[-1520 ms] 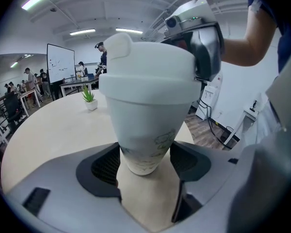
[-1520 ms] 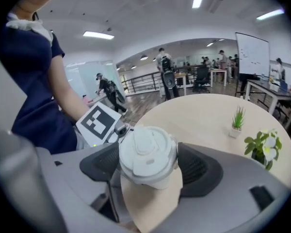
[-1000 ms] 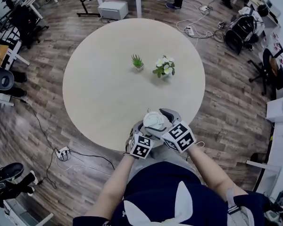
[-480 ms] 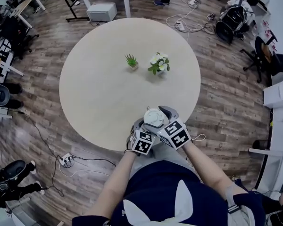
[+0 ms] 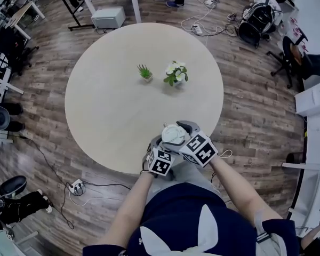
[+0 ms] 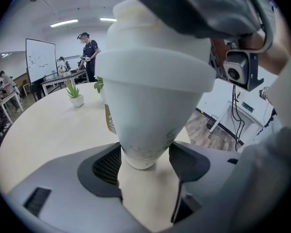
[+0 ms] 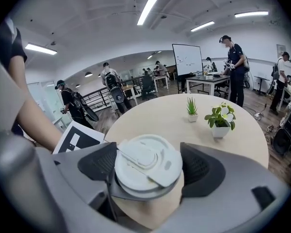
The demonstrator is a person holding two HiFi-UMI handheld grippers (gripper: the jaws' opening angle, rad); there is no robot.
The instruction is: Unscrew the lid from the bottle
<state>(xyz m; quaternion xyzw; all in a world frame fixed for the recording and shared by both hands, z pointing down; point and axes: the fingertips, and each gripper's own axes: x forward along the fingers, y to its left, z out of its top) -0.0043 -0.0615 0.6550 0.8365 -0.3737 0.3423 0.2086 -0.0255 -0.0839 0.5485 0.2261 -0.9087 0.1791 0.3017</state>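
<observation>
The bottle is a white paper cup (image 6: 150,101) with a flat white lid (image 7: 140,161), held above the near edge of the round table (image 5: 112,105). My left gripper (image 6: 144,161) is shut on the cup's narrow base, one dark pad on each side. My right gripper (image 7: 148,169) comes from above, and its pads rest against opposite edges of the lid. In the head view the lid (image 5: 173,134) shows between the left gripper (image 5: 159,144) and the right gripper (image 5: 180,132), close to my body. The left gripper's marker cube (image 7: 77,140) shows beside the cup.
Two small potted plants stand near the table's middle, a green one (image 5: 144,72) and a flowering one (image 5: 175,73). Around the table are a power strip with cables (image 5: 74,186), a white box (image 5: 108,17), chairs and people standing at the back.
Both grippers and the cup stay where they were. Only the head view has drifted a little.
</observation>
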